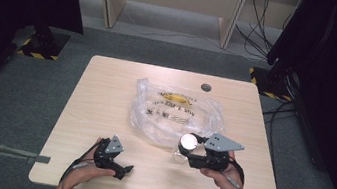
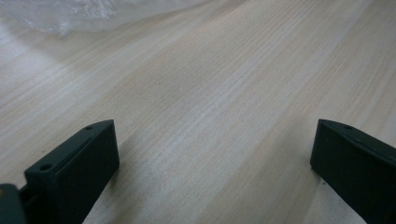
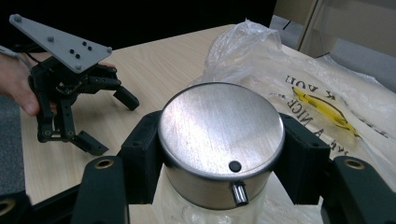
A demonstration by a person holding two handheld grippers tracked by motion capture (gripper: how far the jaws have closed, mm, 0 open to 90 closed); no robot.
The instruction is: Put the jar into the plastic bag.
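Note:
A glass jar with a round brushed-metal lid (image 3: 221, 128) sits between the black jaws of my right gripper (image 3: 219, 154), which is shut on it just under the lid. From above, the jar (image 1: 186, 143) hangs at the near edge of a crumpled clear plastic bag (image 1: 174, 110) with yellow and black print. My left gripper (image 1: 121, 167) rests low at the table's front left with its jaws wide apart and only bare wood between them (image 2: 210, 154). It appears again in the right gripper view as the left gripper (image 3: 100, 121).
The light wooden table (image 1: 105, 95) has a round grey cable hole (image 1: 206, 87) near its far edge. Grey carpet surrounds it. Dark stands with striped bases stand at the far left (image 1: 42, 43) and far right (image 1: 272, 79). Cables (image 1: 261, 17) hang at the back wall.

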